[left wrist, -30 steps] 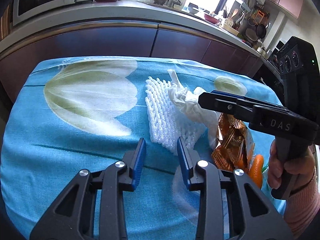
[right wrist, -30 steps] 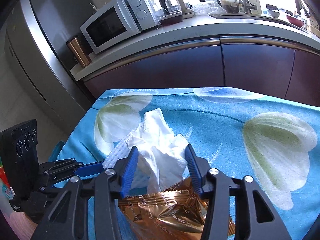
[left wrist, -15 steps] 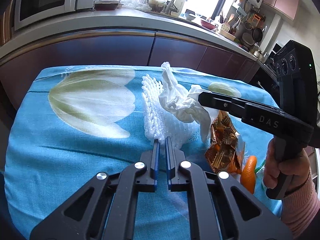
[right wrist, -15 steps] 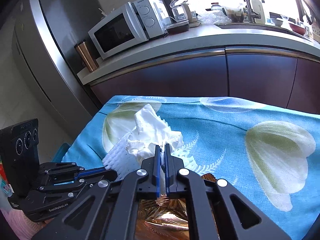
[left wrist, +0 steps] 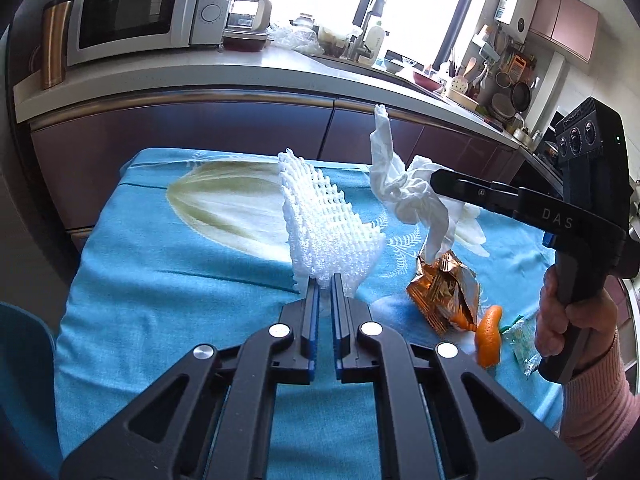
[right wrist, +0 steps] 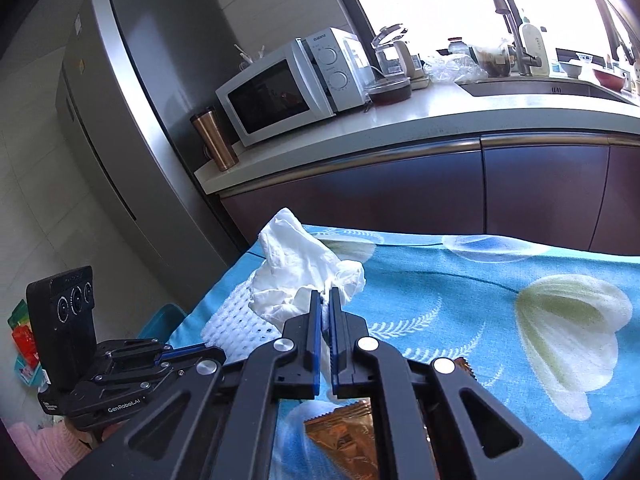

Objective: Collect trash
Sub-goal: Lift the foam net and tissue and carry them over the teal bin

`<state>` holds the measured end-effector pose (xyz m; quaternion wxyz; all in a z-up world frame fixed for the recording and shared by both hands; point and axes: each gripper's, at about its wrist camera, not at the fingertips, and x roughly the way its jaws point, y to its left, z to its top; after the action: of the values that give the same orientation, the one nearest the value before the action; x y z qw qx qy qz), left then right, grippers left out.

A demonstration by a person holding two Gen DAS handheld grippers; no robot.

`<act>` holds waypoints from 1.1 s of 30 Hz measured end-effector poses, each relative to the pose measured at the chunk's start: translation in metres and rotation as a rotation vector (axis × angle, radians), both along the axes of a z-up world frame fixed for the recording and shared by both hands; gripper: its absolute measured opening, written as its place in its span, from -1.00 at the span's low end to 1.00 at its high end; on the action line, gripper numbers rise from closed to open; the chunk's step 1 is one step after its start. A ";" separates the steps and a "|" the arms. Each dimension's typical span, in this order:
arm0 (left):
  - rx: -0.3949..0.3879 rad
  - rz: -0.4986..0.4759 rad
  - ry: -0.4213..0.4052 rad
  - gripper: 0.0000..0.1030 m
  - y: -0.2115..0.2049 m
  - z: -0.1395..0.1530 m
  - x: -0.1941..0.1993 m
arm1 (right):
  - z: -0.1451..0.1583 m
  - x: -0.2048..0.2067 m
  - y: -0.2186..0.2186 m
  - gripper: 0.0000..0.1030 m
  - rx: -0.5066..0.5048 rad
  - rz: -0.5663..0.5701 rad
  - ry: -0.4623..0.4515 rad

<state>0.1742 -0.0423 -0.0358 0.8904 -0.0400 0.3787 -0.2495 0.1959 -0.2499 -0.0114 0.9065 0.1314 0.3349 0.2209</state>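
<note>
My left gripper (left wrist: 325, 280) is shut on the near edge of a white foam fruit net (left wrist: 330, 234), which stands lifted off the blue flowered tablecloth (left wrist: 168, 280). My right gripper (right wrist: 325, 295) is shut on a crumpled white tissue (right wrist: 298, 276) held above the cloth; the left wrist view shows that tissue (left wrist: 404, 192) hanging from the right gripper (left wrist: 436, 180). A gold snack wrapper (left wrist: 444, 292) lies on the cloth beneath the tissue, with an orange peel (left wrist: 489, 332) and a small clear green wrapper (left wrist: 520, 340) to its right. The foam net (right wrist: 236, 328) and left gripper (right wrist: 212, 350) show at the right wrist view's lower left.
Behind the table runs a dark cabinet under a white counter (left wrist: 200, 76) with a microwave (left wrist: 136, 8), a copper tumbler (left wrist: 54, 44), a sink and dishes. A steel fridge (right wrist: 120, 120) stands at the left. A hand in a pink sleeve (left wrist: 576, 320) holds the right gripper.
Both grippers went from open to shut, the left on the foam net and the right on the tissue. Both have since risen, lifting the net and the tissue off the cloth.
</note>
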 end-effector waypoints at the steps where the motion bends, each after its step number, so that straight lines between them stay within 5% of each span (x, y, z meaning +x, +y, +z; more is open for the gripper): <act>1: -0.003 0.004 -0.001 -0.88 0.005 0.001 -0.003 | 0.002 -0.002 0.002 -0.95 0.005 0.007 -0.006; 33: -0.040 0.114 0.011 -0.88 0.108 -0.012 -0.112 | -0.020 -0.079 0.065 -0.94 0.140 0.128 0.046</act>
<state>0.0623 0.0656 -0.0478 0.9000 -0.0805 0.3757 -0.2056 0.1165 -0.1846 -0.0311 0.8713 0.1778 0.3470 0.2980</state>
